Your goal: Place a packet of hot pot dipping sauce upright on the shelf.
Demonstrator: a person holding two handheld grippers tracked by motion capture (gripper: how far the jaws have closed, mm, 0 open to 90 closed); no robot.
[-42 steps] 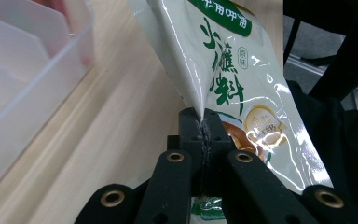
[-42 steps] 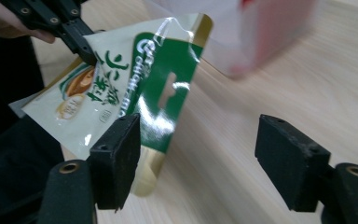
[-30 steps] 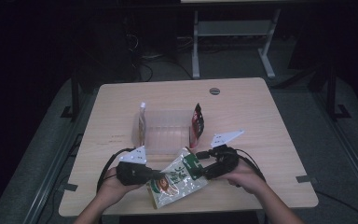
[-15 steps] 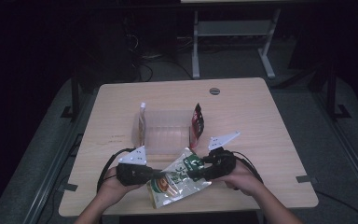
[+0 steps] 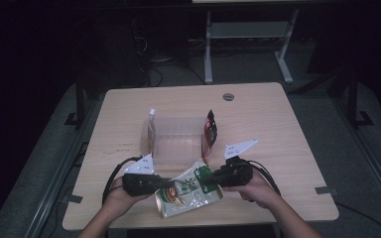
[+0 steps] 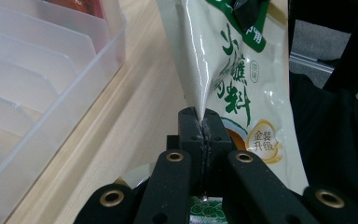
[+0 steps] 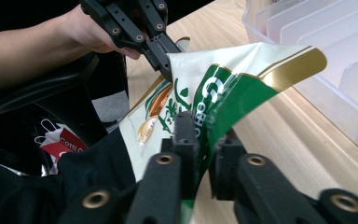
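Note:
A cream and green snack pouch [image 5: 188, 191] hangs between both grippers over the table's front edge. My left gripper [image 5: 171, 182] is shut on the pouch's side seam [image 6: 200, 93], its tips [image 6: 203, 122] pressed together on the film. My right gripper [image 5: 209, 179] pinches the pouch's green top edge [image 7: 223, 93]. Its jaws [image 7: 204, 135] have just been closing and now hold the film. In the right gripper view the left gripper [image 7: 165, 58] bites the pouch's far edge.
A clear plastic bin [image 5: 176, 139] with dividers stands just beyond the pouch, mid-table. A red pouch [image 5: 210, 130] stands at its right end and a pale one [image 5: 151, 130] at its left. The wooden table [image 5: 278, 129] has bare room to the right and behind.
The right gripper's jaws have closed on the pouch's green end. Both hands stayed where they were, and the left gripper kept its hold.

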